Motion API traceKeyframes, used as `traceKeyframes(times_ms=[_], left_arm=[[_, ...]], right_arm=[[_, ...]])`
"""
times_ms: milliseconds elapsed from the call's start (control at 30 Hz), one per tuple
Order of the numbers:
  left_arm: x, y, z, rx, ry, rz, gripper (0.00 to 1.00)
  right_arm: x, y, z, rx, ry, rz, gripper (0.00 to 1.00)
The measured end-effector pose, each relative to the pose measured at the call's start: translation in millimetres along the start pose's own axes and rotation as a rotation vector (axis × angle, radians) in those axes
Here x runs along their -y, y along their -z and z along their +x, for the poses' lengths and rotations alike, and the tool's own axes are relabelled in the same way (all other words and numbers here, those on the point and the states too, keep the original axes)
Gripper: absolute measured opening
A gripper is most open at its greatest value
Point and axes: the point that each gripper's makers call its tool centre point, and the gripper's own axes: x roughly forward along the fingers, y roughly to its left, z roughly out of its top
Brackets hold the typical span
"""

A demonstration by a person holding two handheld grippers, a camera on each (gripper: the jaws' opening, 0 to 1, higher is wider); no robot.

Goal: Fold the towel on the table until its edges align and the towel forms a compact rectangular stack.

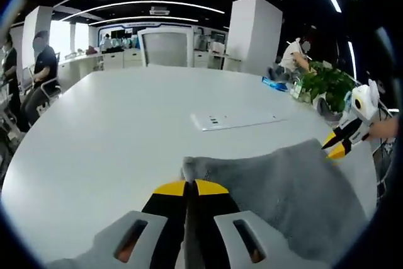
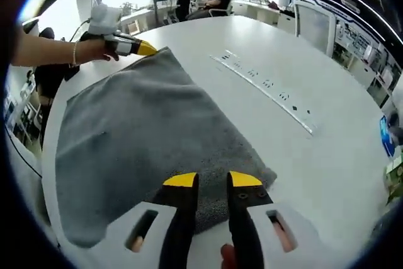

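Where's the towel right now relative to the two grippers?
The grey towel lies spread on the white table, one corner pinched in the left gripper, the opposite corner under the right gripper.

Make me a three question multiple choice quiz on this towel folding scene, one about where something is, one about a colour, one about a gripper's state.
1. Where is the left gripper in the right gripper view?
A. at the towel's far corner
B. on the inset strip
C. off the table

2. What colour is the towel?
A. white
B. grey
C. blue

3. How do the right gripper's jaws stand?
A. shut on the towel
B. apart over the towel's near edge
C. shut on the strip

Answers:
1 A: its yellow tip meets that far corner.
2 B: the cloth is grey against the white table.
3 B: a gap shows between the yellow tips, with nothing pinched.
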Motion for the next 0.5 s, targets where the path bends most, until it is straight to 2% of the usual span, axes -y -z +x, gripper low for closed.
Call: traceKeyframes(times_ms=[133,300,433,500], left_arm=[[1.8,7.0,-5.0,-0.018,0.008,0.021,0.04],[3.1,18.6,-6.9,-0.035,0.007,0.007,0.04],[7.7,21.1,-8.9,-0.036,0.014,-0.004,0.04],[9.2,20.5,-9.6,-0.035,0.019,-0.005,0.04]], right_arm=[[-5.4,11.1,6.6,-0.027,0.003,-0.018,0.16],[-4.5,8.9,7.1,-0.027,0.015,-0.022,0.13],[-8.3,8.0,5.8,-0.041,0.02,-0.091,0.02],[-10.0,7.9,4.4,-0.049,0.025,-0.111,0.0]])
